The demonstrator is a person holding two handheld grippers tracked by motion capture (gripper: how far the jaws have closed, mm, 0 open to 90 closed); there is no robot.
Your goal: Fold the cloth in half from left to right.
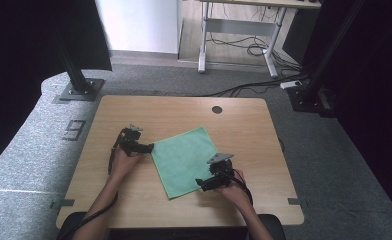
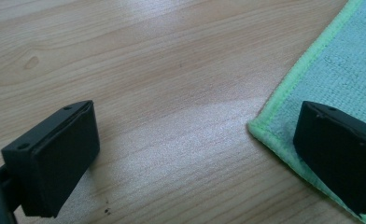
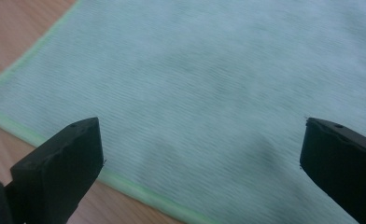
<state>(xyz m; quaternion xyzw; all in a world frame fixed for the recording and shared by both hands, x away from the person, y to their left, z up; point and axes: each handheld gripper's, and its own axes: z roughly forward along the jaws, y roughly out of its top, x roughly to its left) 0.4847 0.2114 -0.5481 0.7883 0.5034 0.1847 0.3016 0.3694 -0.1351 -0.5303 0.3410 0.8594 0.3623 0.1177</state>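
A light green cloth (image 1: 184, 160) lies flat and spread out on the wooden table (image 1: 234, 125), turned at a slant. My left gripper (image 1: 150, 147) sits at the cloth's left corner, jaws open; in the left gripper view that corner of the cloth (image 2: 330, 70) reaches under the right jaw, the other jaw over bare wood, nothing pinched. My right gripper (image 1: 200, 183) hovers over the cloth's near right part, jaws wide open. The right gripper view looks down on the cloth (image 3: 209, 84) with its lighter hem crossing between the jaws.
A round cable hole (image 1: 217, 109) is near the table's far edge. Black frame posts (image 1: 74, 70) stand on the carpet at both far corners. A desk frame (image 1: 234, 35) and cables lie beyond. Bare wood surrounds the cloth.
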